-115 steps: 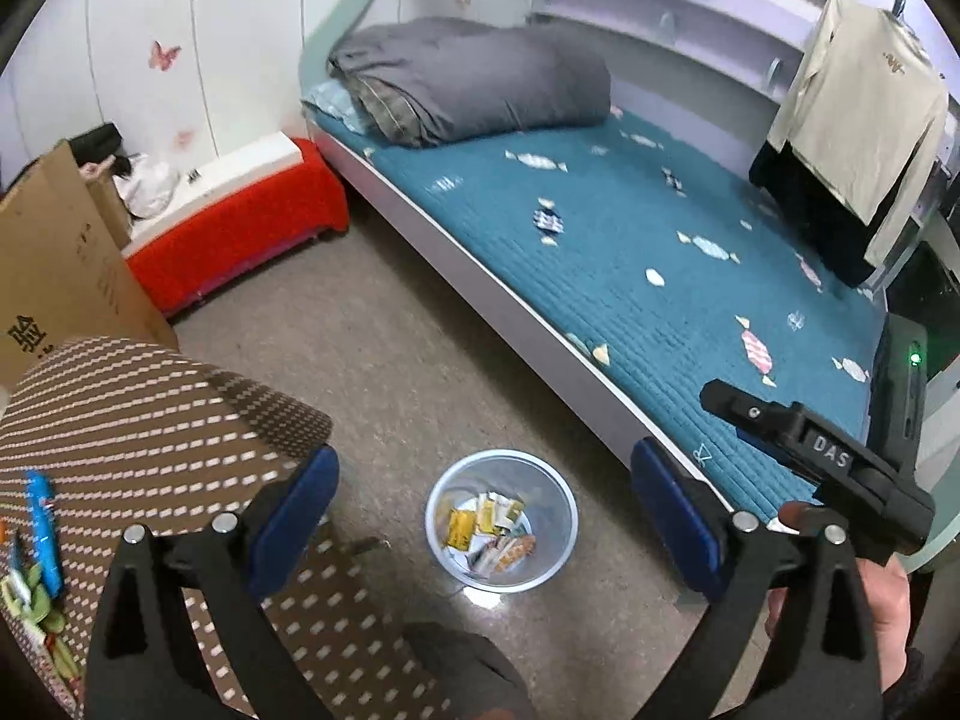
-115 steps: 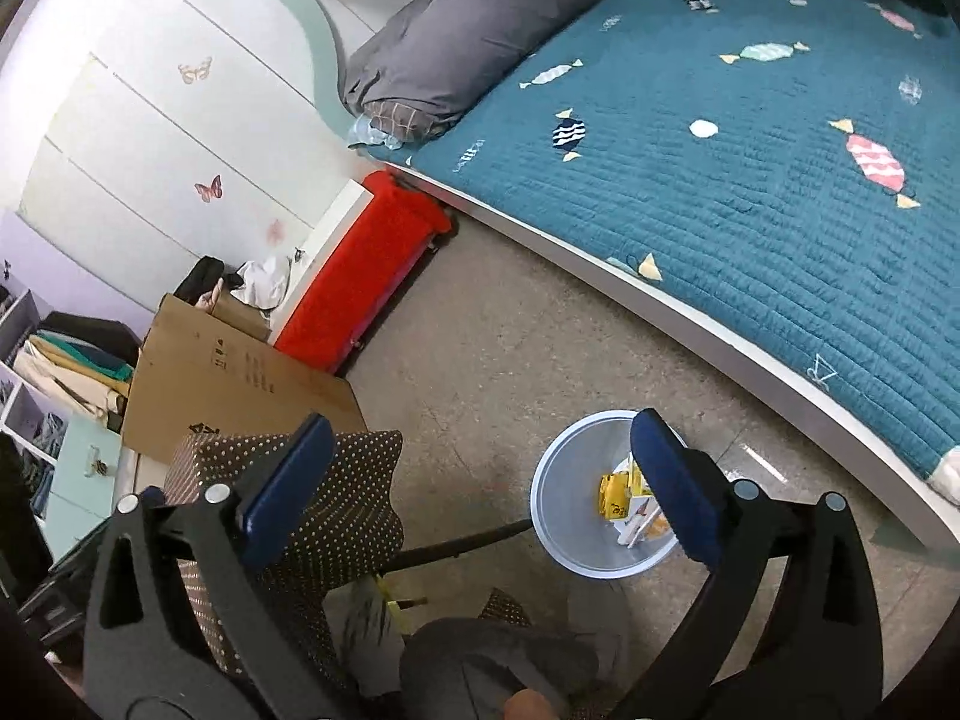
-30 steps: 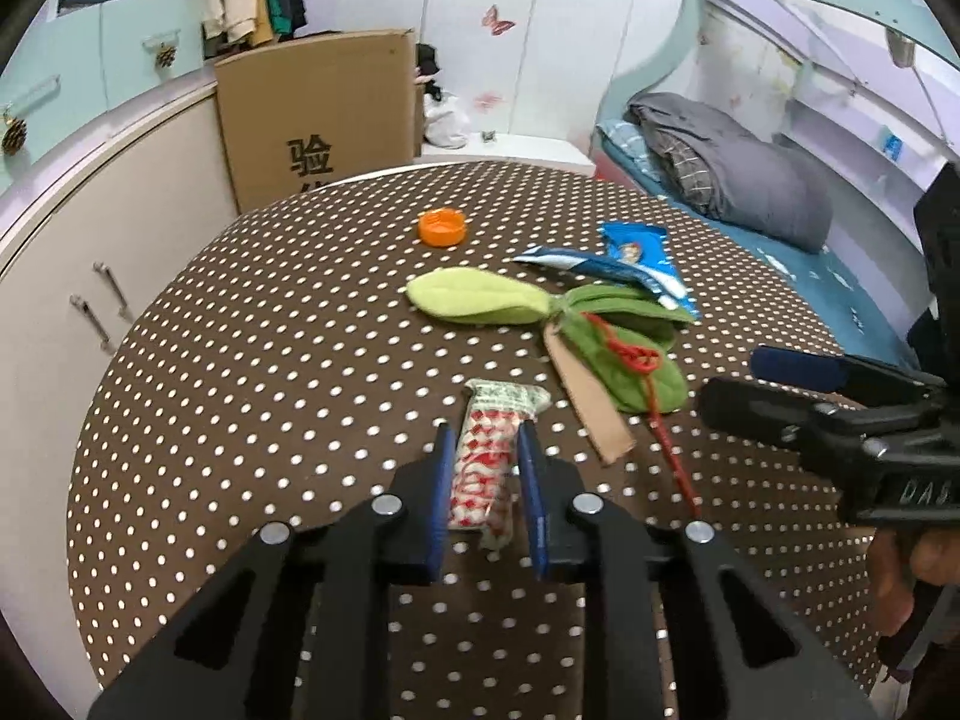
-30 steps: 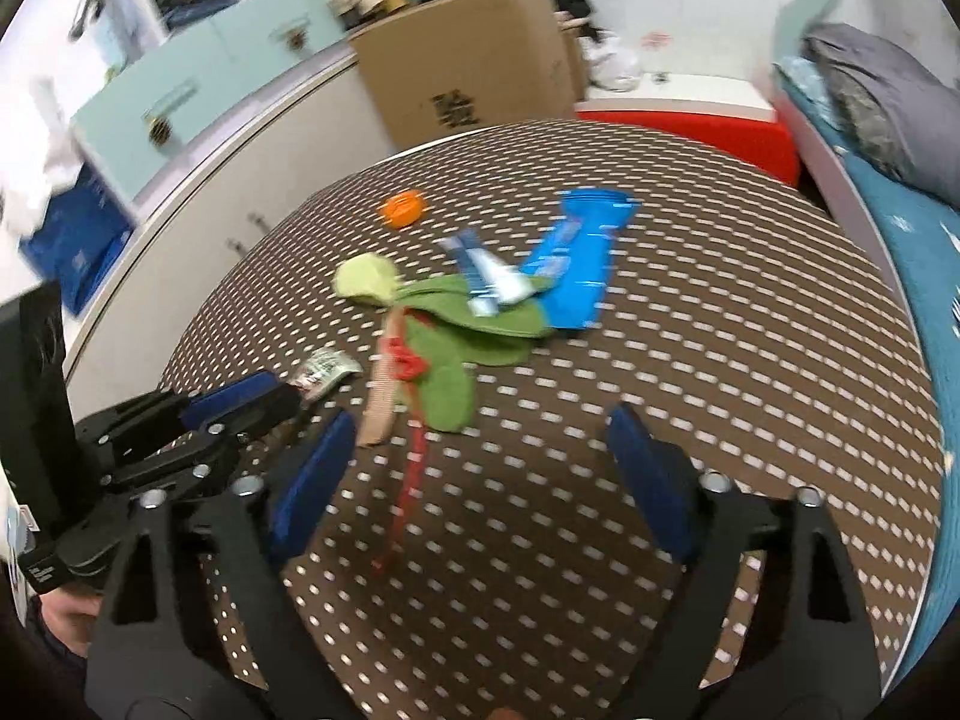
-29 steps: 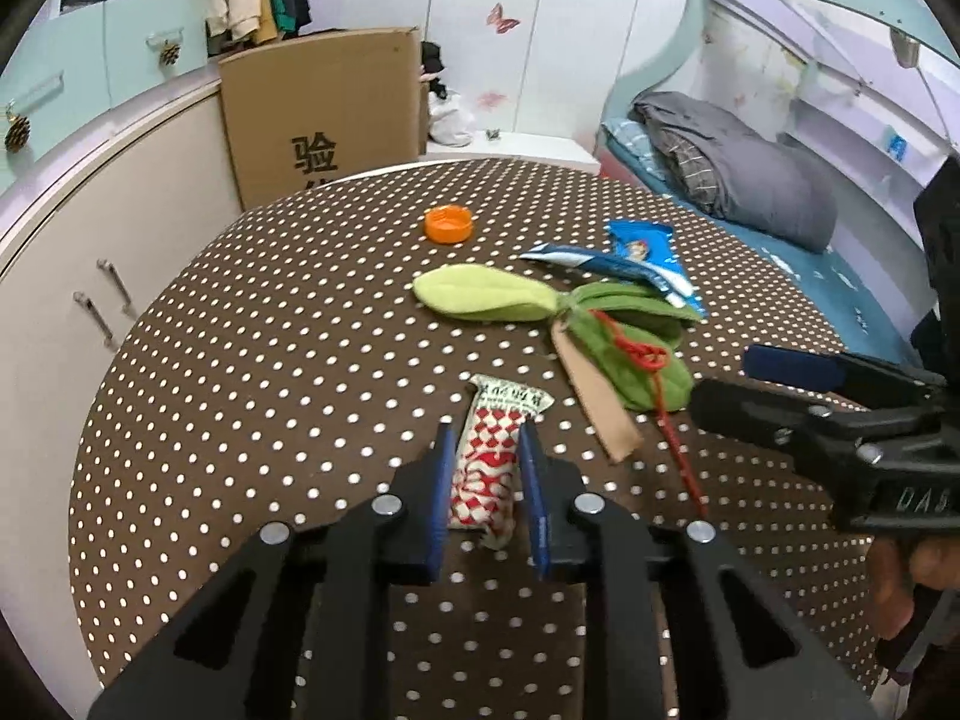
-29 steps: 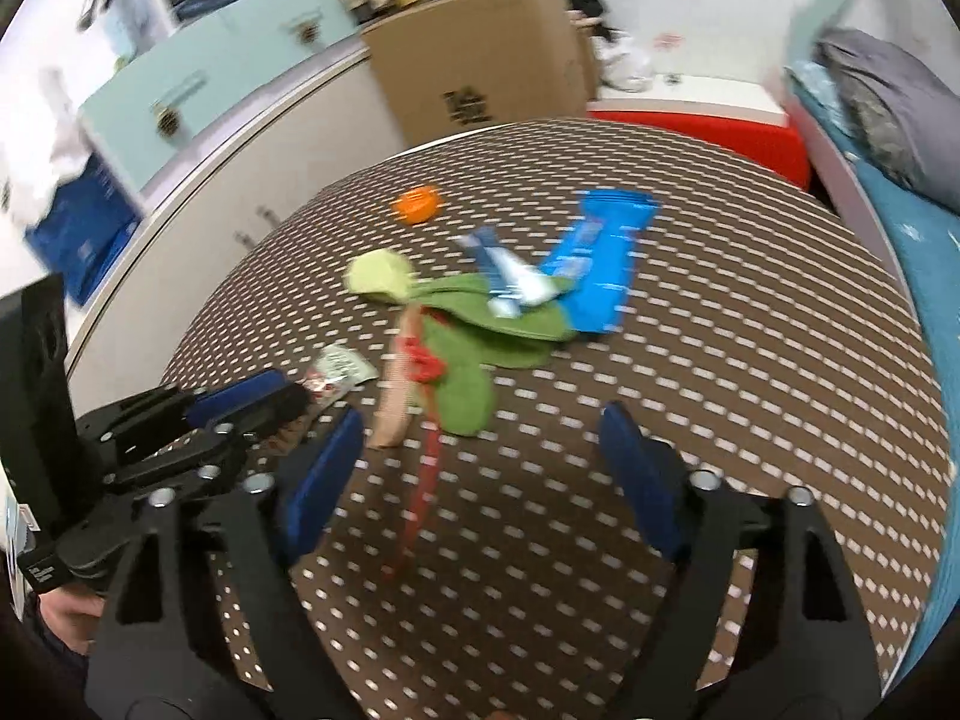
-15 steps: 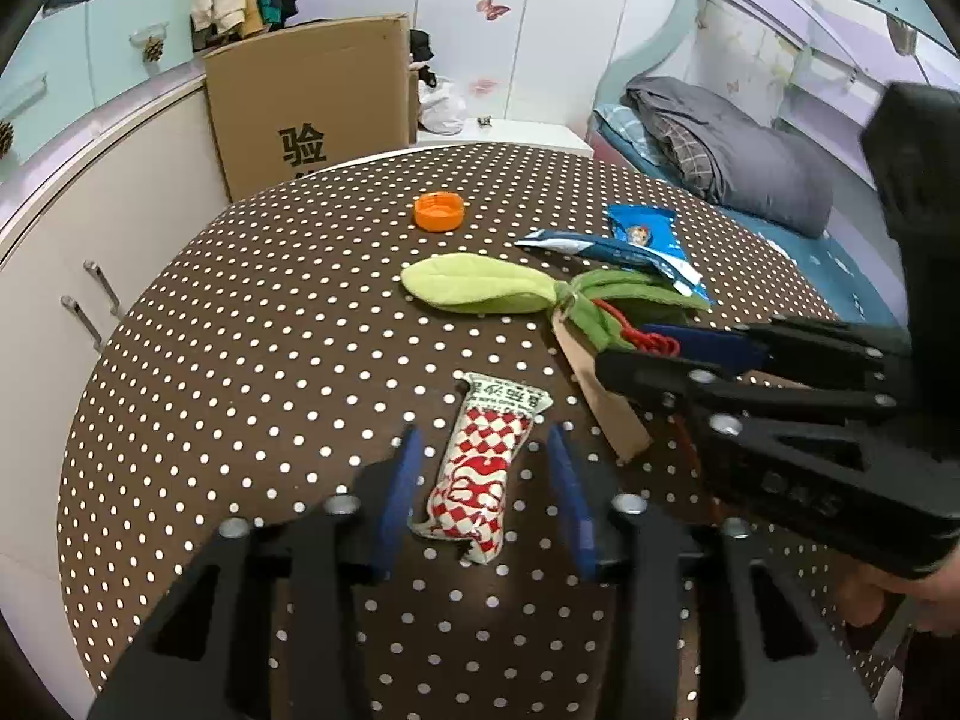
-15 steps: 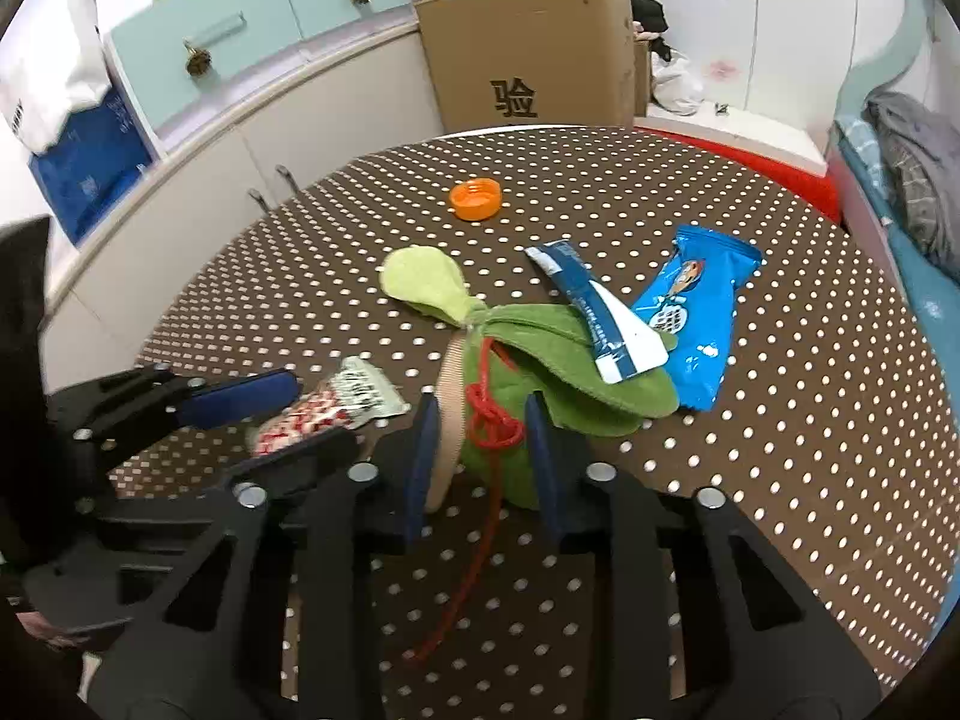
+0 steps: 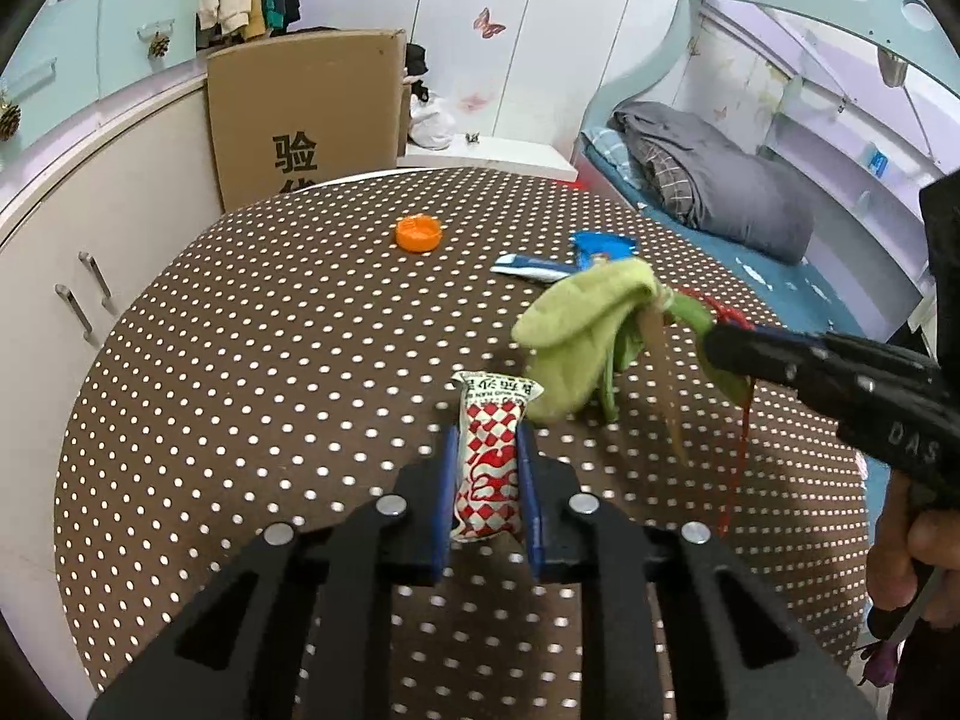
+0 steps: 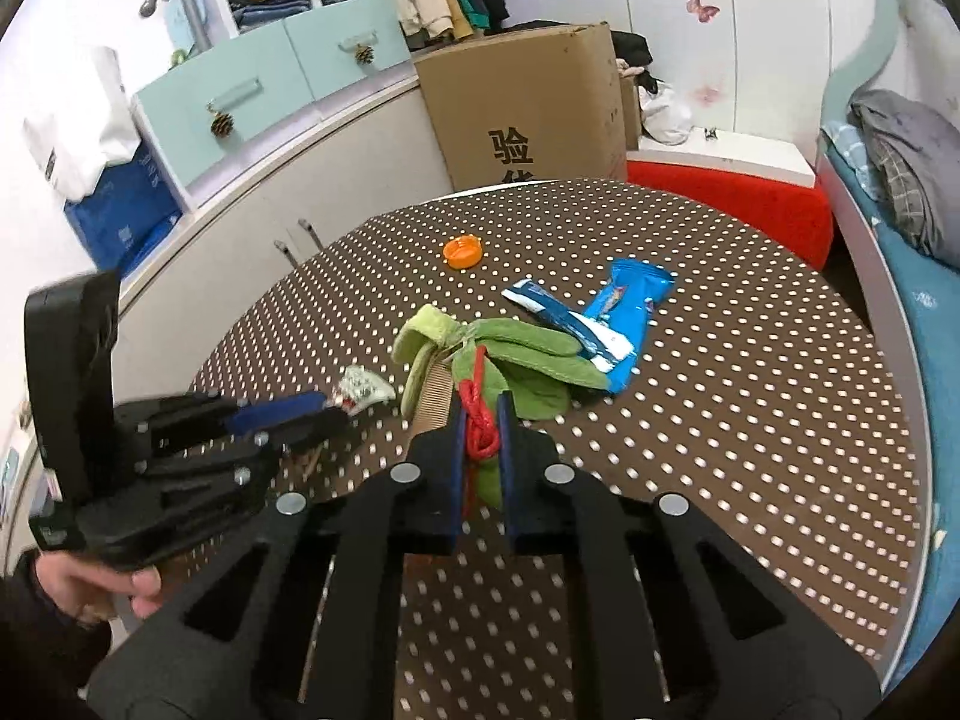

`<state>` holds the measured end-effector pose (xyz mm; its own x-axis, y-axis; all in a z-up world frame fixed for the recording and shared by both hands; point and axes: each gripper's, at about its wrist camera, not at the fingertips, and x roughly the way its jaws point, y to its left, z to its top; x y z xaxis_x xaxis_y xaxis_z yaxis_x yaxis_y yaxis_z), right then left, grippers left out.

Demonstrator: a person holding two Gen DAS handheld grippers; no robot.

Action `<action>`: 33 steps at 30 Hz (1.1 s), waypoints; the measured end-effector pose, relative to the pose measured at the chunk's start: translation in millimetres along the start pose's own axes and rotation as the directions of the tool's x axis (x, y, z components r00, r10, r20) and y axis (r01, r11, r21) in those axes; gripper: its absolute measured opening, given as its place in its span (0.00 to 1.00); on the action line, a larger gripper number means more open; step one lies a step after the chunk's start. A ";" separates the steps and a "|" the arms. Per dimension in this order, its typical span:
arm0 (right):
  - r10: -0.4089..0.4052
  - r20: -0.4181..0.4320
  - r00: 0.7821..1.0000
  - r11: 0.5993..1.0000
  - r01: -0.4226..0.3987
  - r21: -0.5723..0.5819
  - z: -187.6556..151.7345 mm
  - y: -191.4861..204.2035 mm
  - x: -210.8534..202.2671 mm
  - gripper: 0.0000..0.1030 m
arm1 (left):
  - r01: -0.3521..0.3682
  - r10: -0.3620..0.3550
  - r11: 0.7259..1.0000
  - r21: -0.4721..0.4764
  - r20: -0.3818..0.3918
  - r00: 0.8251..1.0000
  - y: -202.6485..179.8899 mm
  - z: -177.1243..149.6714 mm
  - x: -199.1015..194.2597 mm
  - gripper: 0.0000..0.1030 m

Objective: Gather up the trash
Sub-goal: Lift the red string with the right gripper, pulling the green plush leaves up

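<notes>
A red-and-white checked snack packet (image 9: pixel 487 468) lies on the dotted round table (image 9: pixel 240 360). My left gripper (image 9: pixel 486 441) is closing its jaws, and the blue pads press on the packet's sides. A green fabric bundle (image 10: pixel 528 354) with a red cord (image 10: pixel 478 420) and a tan tag sits to the right of it. My right gripper (image 10: pixel 480 417) is closing too, its pads pinching the red cord and green cloth. In the left wrist view the green bundle (image 9: pixel 576 330) hangs partly lifted from the right gripper (image 9: pixel 720 342). The right wrist view shows the left gripper (image 10: pixel 327 408) on the packet (image 10: pixel 363 387).
An orange bottle cap (image 9: pixel 418 234), a blue wrapper (image 10: pixel 630 312) and a white-and-blue wrapper (image 10: pixel 570 318) lie further back on the table. A cardboard box (image 9: pixel 306 120) and cupboards stand behind it. A bed (image 9: pixel 720 192) is at the right.
The left jaws opened briefly, then closed back on the checked packet. The right gripper went from wide open to pinching the green bundle's cord and has lifted the bundle.
</notes>
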<state>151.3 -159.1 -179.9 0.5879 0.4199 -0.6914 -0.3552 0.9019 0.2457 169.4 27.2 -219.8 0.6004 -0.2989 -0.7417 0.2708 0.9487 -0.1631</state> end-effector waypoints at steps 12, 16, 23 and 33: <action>-0.031 -0.093 0.995 0.998 0.035 0.046 -46.0 -25.1 -12.6 0.12 | 0.005 -0.005 1.000 0.014 -0.006 1.000 -25.8 -13.4 -10.2 0.18; -0.030 -0.123 0.992 0.998 0.037 0.050 -62.6 -28.5 -11.0 0.20 | 0.000 0.000 1.000 0.000 -0.018 1.000 -28.0 -20.5 -9.8 0.18; -0.014 -0.100 0.995 0.998 0.020 0.064 -70.4 -34.7 -23.0 0.20 | -0.006 0.006 1.000 -0.008 -0.020 1.000 -28.4 -27.1 -14.2 0.18; -0.010 -0.092 0.996 0.999 0.015 0.047 -67.9 -34.5 -29.3 0.20 | -0.002 0.002 1.000 -0.004 -0.013 1.000 -26.9 -21.9 -19.9 0.18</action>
<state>97.0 -209.4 -214.2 0.5225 0.3997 -0.7532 -0.3117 0.9117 0.2676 133.7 9.9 -214.9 0.5916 -0.2955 -0.7502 0.2663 0.9498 -0.1641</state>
